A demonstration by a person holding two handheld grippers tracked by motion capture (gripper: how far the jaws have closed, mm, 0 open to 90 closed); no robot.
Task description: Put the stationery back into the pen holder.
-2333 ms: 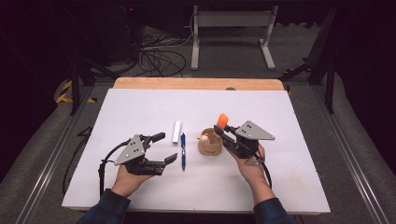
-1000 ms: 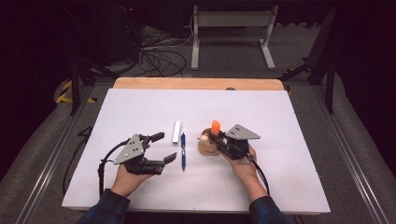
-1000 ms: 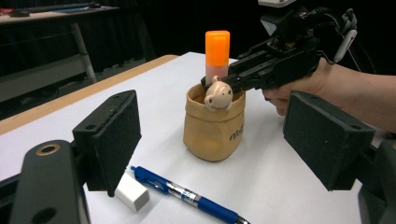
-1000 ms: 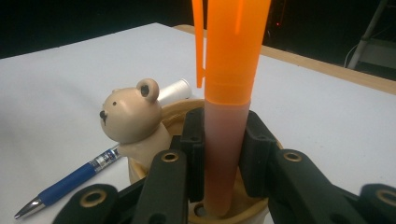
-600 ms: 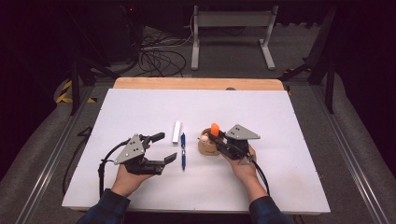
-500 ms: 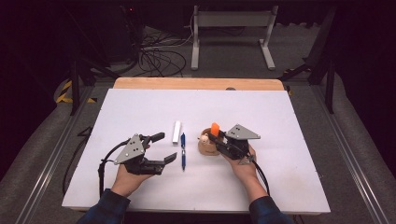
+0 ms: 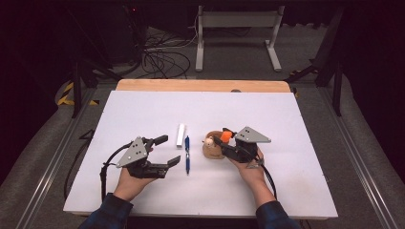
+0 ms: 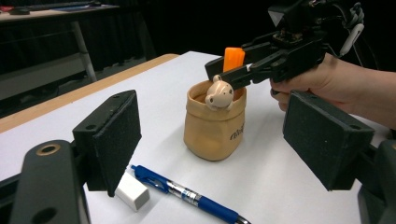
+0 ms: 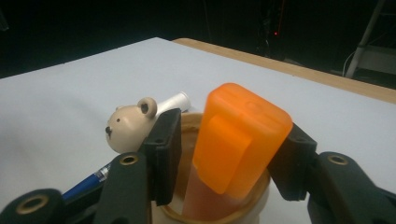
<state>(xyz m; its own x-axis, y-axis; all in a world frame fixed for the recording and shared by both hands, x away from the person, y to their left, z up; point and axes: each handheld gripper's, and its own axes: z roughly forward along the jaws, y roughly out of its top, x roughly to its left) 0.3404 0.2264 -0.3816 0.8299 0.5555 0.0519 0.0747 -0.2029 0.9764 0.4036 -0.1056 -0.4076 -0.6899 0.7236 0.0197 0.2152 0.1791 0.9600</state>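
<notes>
The orange marker [image 9: 238, 140] stands in the tan bear-face cup [image 8: 215, 126] on the white desk [image 7: 296, 114], cap end up. The right hand-held gripper [image 7: 224, 141] has just been opening its jaws; they are on both sides of the cap (the left pad looks apart from it). The left hand-held gripper [image 7: 167, 150] is released and holds nothing, near the blue pen [image 7: 186, 152] and the white eraser [image 7: 180, 134].
</notes>
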